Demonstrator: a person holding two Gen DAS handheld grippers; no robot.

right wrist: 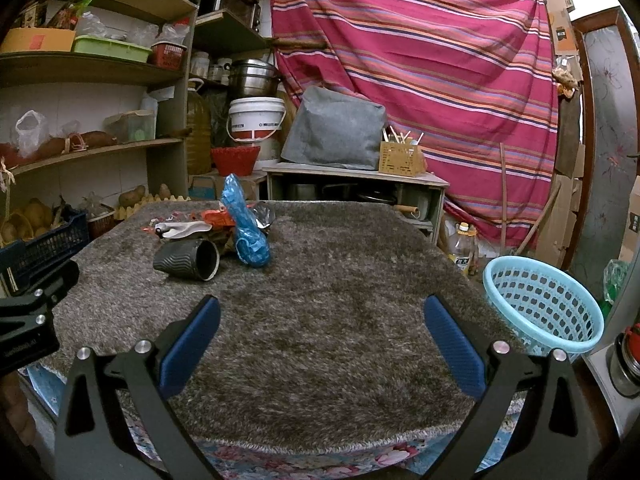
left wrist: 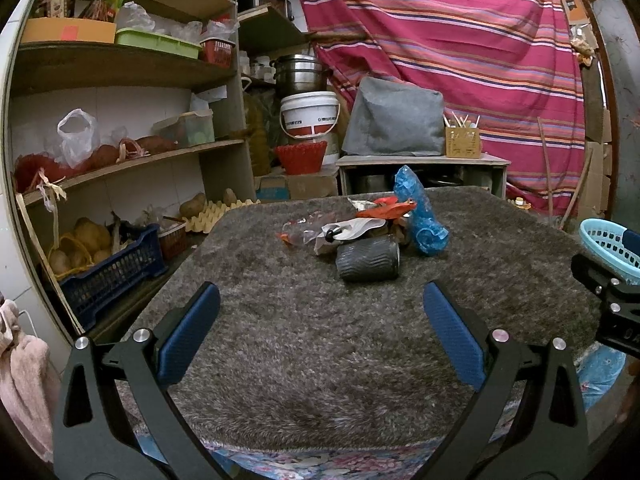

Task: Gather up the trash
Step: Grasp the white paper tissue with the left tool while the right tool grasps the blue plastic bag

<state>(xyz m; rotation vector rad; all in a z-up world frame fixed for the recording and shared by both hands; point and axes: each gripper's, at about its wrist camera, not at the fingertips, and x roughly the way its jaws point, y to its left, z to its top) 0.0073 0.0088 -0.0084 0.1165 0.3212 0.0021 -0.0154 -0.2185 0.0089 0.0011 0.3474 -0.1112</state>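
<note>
Cluttered pantry shelves fill the left of both views and a striped red cloth hangs across the upper right, behind a table covered by a shaggy grey rug.

Both claws hover low over the near edge of the rug, empty. The left gripper has its blue pads spread wide, and so does the right gripper.

No piece looks collected yet, so the step in hand seems to be the first reach. The trash pile sits just above centre in the left view: a black ribbed cup lying on its side, a crumpled blue wrapper, red and white scraps.

A light blue basket stands at the lower right of the right view, well apart from the pile.

The cup's long axis runs roughly left to right, mouth toward the right. The next move probably calls for jaws set across that axis.
</note>
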